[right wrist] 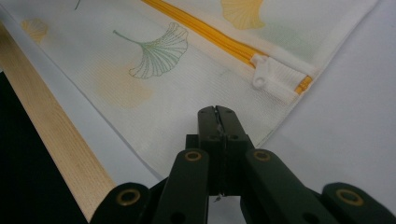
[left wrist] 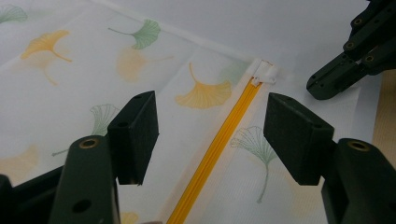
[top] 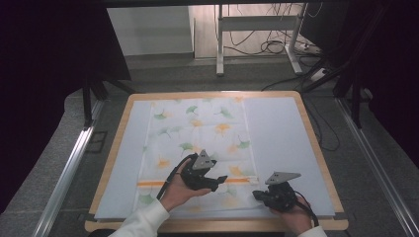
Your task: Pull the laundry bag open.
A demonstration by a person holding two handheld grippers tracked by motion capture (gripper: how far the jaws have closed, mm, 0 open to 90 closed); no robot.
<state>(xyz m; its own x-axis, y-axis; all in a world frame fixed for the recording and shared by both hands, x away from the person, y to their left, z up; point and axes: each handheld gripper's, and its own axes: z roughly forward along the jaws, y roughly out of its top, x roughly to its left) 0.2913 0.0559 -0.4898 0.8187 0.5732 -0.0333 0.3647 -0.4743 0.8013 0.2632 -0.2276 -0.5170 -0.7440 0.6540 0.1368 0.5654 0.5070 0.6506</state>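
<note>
While the white mesh zip bag printed with green and orange ginkgo leaves [top: 197,148] lies flat on the pale sheet [top: 281,143] that covers the wooden bench [top: 316,148], both hands are held low over its near end. The left hand-held gripper [top: 220,180] is seen in the high view above the yellow zipper [top: 163,183], which runs across the bag close to its near edge. In the left gripper view its two black jaws are set well apart, one on each side of the yellow zipper [left wrist: 219,140], with nothing pressed between them; whether they rest on the fabric cannot be told. The white zipper pull [left wrist: 262,74] is found at the zipper's far end in that view, at the bag's right-hand edge, just beside the tip of the other gripper.

The right hand-held gripper [top: 258,194] is held at the bag's near right corner, and its jaws are brought fully together. In the right gripper view the closed tip [right wrist: 217,116] is seen over the bag's white fabric just short of the white zipper pull [right wrist: 271,77], apart from it; whether any cloth is pinched cannot be told. The bench's bare wooden edge [right wrist: 56,140] is seen beside the sheet there.
</note>
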